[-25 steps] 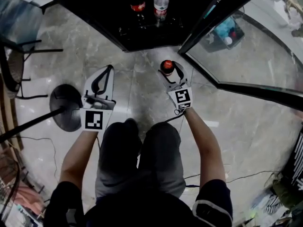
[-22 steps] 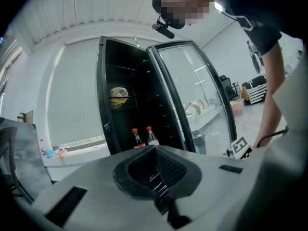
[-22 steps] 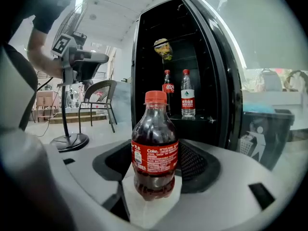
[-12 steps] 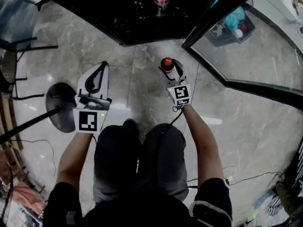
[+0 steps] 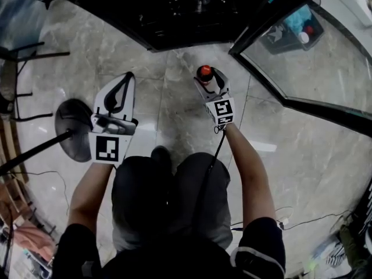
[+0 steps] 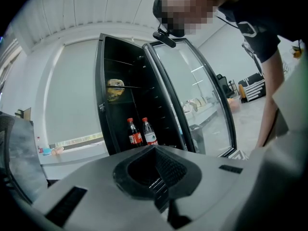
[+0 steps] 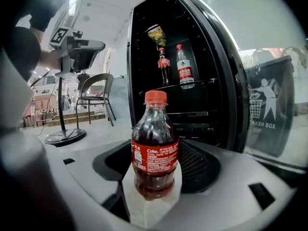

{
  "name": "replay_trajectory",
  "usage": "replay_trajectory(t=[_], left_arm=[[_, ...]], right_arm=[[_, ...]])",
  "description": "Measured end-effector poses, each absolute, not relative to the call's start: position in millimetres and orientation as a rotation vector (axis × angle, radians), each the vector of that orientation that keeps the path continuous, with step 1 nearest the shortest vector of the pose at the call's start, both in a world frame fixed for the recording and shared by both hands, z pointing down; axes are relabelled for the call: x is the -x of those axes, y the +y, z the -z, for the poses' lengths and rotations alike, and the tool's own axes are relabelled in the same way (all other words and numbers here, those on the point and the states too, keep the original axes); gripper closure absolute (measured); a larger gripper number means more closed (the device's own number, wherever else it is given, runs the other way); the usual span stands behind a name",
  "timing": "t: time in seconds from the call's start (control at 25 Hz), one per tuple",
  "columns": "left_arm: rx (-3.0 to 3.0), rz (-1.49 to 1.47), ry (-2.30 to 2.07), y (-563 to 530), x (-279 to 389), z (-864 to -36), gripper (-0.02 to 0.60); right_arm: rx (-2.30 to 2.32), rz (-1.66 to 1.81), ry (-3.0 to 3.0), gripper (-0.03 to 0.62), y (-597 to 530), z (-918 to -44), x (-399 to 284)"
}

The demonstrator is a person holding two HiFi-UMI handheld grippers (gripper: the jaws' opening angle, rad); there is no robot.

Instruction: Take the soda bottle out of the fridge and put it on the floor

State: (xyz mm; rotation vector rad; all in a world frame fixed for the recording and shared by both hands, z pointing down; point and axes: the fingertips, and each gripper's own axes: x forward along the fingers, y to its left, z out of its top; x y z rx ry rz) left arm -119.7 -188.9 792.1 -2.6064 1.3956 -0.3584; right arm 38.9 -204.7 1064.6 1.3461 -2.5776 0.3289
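Steep overhead; both others facing fridge (image 6: 108,124)

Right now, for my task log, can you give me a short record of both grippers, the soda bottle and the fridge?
right gripper: shut on soda bottle
soda bottle: upright, outside fridge, over floor; contact unclear
left gripper: shut, empty
fridge: door open; cola bottle and water bottle on shelf

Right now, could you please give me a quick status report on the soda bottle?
Left gripper shut, empty. Right gripper shut on the soda bottle, upright, out of the fridge, over floor; contact unclear. Nothing in the way.
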Motion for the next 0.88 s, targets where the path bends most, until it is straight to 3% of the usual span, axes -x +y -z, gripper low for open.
replay_trajectory(t=[0.88], left_arm=[[2.586,0.393,1.323,-184,121,-817,0.558]], right_arm=[[-1.373,-0.329,-2.536,0.29,-206,-1130,-54]])
